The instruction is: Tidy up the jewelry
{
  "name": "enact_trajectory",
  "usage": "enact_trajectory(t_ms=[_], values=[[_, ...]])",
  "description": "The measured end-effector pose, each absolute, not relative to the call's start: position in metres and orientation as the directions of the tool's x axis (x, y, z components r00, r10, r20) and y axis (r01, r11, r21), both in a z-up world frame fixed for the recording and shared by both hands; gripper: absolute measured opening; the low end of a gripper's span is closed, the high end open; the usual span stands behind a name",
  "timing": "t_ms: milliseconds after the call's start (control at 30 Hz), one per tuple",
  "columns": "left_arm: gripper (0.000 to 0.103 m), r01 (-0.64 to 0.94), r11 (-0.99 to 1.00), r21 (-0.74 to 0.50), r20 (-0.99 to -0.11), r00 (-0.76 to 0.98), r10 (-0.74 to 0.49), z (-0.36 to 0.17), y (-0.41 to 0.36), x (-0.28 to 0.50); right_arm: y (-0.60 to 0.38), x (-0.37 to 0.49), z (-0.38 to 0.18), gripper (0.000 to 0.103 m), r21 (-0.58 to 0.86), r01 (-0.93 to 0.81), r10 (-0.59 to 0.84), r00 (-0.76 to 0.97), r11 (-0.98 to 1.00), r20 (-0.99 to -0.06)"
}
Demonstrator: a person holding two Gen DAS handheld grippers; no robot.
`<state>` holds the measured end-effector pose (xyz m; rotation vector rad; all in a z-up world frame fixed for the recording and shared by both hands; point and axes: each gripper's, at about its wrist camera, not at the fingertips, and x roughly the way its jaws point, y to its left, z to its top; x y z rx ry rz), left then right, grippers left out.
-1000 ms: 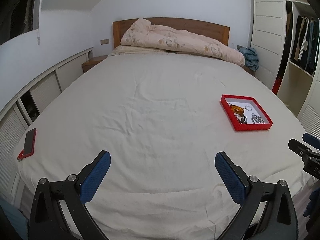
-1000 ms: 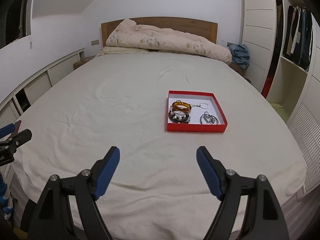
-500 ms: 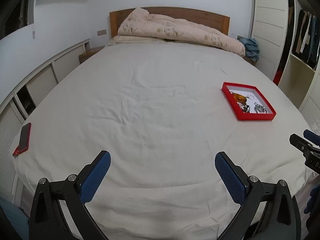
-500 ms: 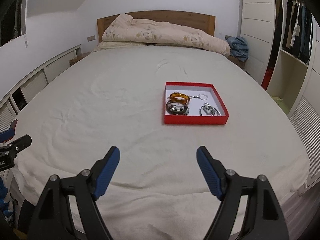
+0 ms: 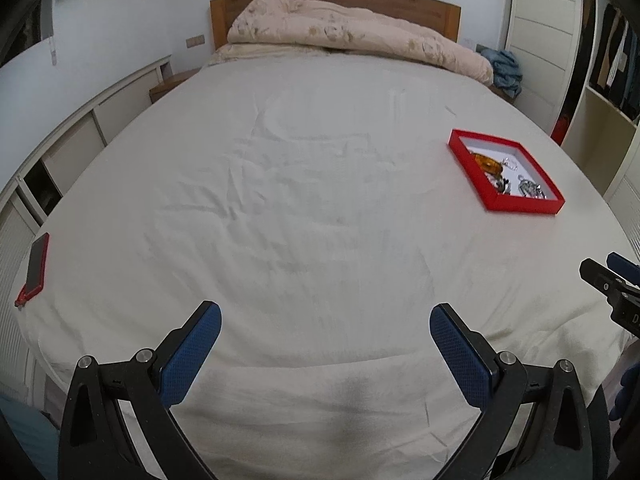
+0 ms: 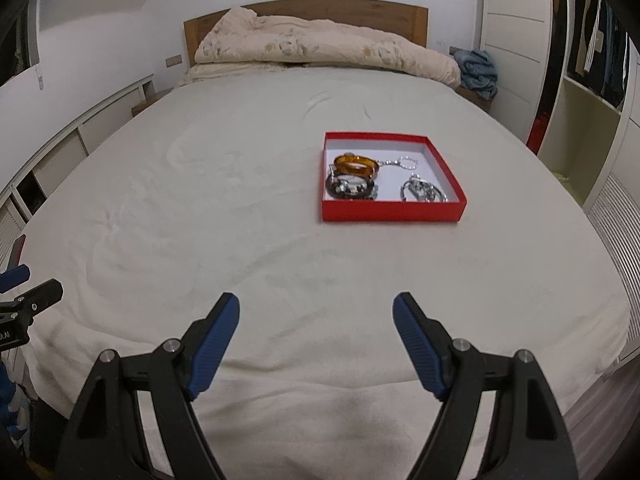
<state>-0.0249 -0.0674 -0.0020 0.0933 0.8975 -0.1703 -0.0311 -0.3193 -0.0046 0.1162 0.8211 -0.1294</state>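
A red tray (image 6: 394,214) with a white floor lies on the bed ahead of my right gripper; it also shows at the right in the left wrist view (image 5: 520,204). In it lie an amber bangle (image 6: 355,164), a dark beaded bracelet (image 6: 351,188), a silver keyring (image 6: 407,162) and a silver piece (image 6: 424,192). My right gripper (image 6: 316,316) is open and empty near the bed's foot edge. My left gripper (image 5: 325,325) is open and empty, left of the tray.
The bed (image 5: 312,200) has a cream sheet and a bunched duvet (image 5: 352,36) at the headboard. A phone in a red case (image 5: 35,264) lies at the left edge. A wardrobe (image 6: 592,80) stands at the right, low cabinets (image 5: 72,140) at the left.
Both grippers have moved forward a little over the bed's foot edge; the tray looks slightly nearer. Both stay open.
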Motion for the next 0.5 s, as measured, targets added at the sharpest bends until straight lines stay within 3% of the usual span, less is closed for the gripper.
enact_trajectory(t_ms=[500], values=[[0.102, 0.182, 0.983, -0.005, -0.826, 0.553, -0.107, -0.031, -0.067, -0.007, -0.327, -0.014, -0.031, 0.078, 0.052, 0.176, -0.074, 0.637, 0.983, -0.768]])
